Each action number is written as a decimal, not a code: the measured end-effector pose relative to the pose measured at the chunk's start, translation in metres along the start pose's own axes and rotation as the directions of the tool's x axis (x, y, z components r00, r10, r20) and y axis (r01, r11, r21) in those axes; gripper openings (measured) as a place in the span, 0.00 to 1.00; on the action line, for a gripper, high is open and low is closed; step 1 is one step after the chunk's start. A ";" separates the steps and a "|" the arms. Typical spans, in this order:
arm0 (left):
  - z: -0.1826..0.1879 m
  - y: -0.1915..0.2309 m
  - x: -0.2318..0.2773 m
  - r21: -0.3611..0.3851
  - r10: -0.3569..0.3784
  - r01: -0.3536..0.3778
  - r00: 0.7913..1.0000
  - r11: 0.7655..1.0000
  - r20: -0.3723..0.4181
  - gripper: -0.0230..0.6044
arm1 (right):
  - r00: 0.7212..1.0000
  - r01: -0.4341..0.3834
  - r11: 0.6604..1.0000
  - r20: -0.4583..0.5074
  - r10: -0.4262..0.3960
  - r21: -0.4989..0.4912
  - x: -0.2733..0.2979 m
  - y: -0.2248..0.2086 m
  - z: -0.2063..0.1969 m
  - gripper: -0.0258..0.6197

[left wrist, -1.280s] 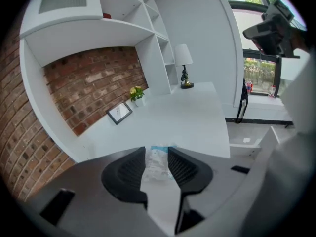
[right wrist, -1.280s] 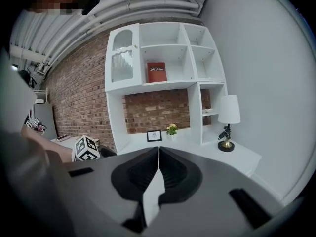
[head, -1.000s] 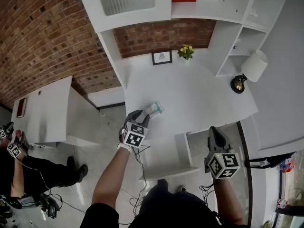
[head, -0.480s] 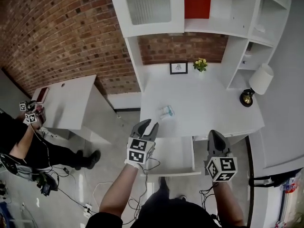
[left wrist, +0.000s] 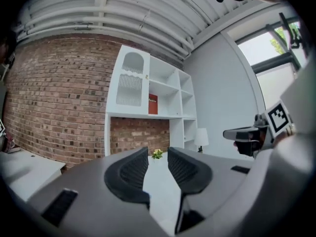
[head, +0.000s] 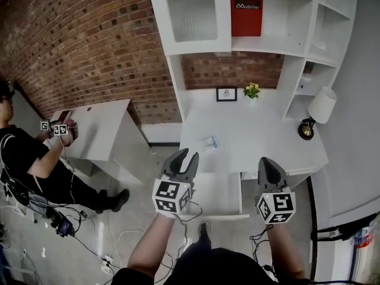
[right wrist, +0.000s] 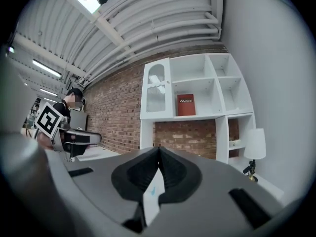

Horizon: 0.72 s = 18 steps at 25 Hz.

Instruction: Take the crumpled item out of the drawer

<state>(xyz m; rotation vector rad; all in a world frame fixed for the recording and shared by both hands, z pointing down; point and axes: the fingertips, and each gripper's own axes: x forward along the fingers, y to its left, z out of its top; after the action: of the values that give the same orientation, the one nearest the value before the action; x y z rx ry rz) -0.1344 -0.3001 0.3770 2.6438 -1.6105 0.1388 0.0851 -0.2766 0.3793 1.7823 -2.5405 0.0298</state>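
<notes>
The crumpled item [head: 209, 142], pale with a bluish tint, lies on the white desk top [head: 255, 129], near its front left. Below the desk's front edge the drawer [head: 217, 193] stands pulled out, and its white inside looks bare. My left gripper [head: 186, 157] hovers in front of the drawer's left corner, short of the item, with jaws open and nothing between them [left wrist: 158, 153]. My right gripper [head: 265, 161] is held level by the drawer's right side, shut and empty [right wrist: 158, 150].
A lamp [head: 320, 108], a small yellow flower pot [head: 252, 89] and a framed picture [head: 224, 94] stand at the back of the desk. Shelves with a red box [head: 246, 13] rise above. A seated person [head: 24, 153] works at a second desk [head: 95, 126] on the left.
The left gripper has drawn back and up from the crumpled item, which stays on the desk top. The right gripper has risen a little. The head view has tilted up.
</notes>
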 end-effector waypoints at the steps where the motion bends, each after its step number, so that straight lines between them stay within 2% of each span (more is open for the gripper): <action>1: 0.007 -0.002 -0.005 0.000 0.009 -0.009 1.000 1.000 0.018 0.23 | 1.000 0.002 1.000 0.012 -0.002 0.002 -0.003 -0.003 0.005 0.04; 8: 0.040 -0.001 -0.037 0.045 0.106 -0.111 0.989 0.993 0.107 0.23 | 0.998 0.014 1.000 0.067 -0.014 -0.012 -0.015 -0.008 0.031 0.04; 13: 0.057 0.008 -0.054 -0.006 0.152 -0.153 0.975 0.988 0.163 0.22 | 0.994 0.003 0.998 0.110 0.004 -0.062 -0.020 -0.002 0.052 0.04; 18: 0.064 0.003 -0.063 -0.052 0.142 -0.135 0.975 0.990 0.170 0.22 | 0.990 -0.001 0.994 0.140 0.017 -0.109 -0.028 0.002 0.065 0.04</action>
<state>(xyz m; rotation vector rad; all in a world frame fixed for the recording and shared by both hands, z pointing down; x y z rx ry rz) -0.1621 -0.2513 0.3068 2.5761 -1.8283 -0.1224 0.0915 -0.2523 0.3130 1.7924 -2.5873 -0.2384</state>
